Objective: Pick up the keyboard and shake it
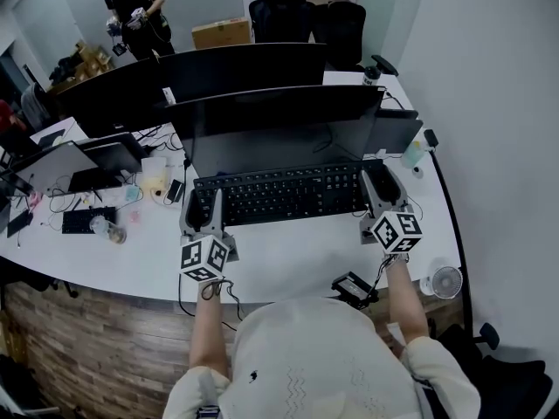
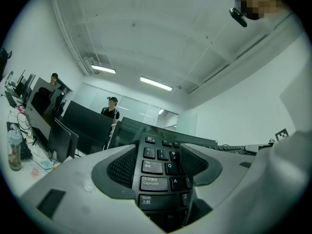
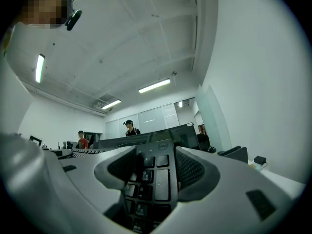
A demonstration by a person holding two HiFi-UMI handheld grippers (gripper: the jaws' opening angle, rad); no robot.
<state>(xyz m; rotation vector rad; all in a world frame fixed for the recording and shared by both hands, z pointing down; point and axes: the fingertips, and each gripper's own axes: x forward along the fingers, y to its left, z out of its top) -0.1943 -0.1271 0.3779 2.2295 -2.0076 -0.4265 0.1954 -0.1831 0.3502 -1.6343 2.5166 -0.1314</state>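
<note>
A black full-size keyboard [image 1: 284, 195] stretches across in front of the near monitor in the head view. My left gripper [image 1: 203, 208] is shut on its left end and my right gripper [image 1: 382, 188] on its right end. In the left gripper view the jaws [image 2: 158, 167] clamp the Tab and Caps Lock end of the keyboard [image 2: 157, 183]. In the right gripper view the jaws [image 3: 153, 172] clamp the number-pad end of the keyboard [image 3: 160, 185]. Both gripper views look up at the ceiling, so the keyboard is tilted with its far edge raised.
Two dark monitors [image 1: 262, 107] stand just behind the keyboard on the white curved desk [image 1: 288, 264]. At the left are a laptop [image 1: 52, 166], cables, a small black keyboard [image 1: 87, 219] and a bottle [image 1: 109, 230]. A small fan [image 1: 446, 282] sits at the right. A person [image 1: 135, 11] stands at the back.
</note>
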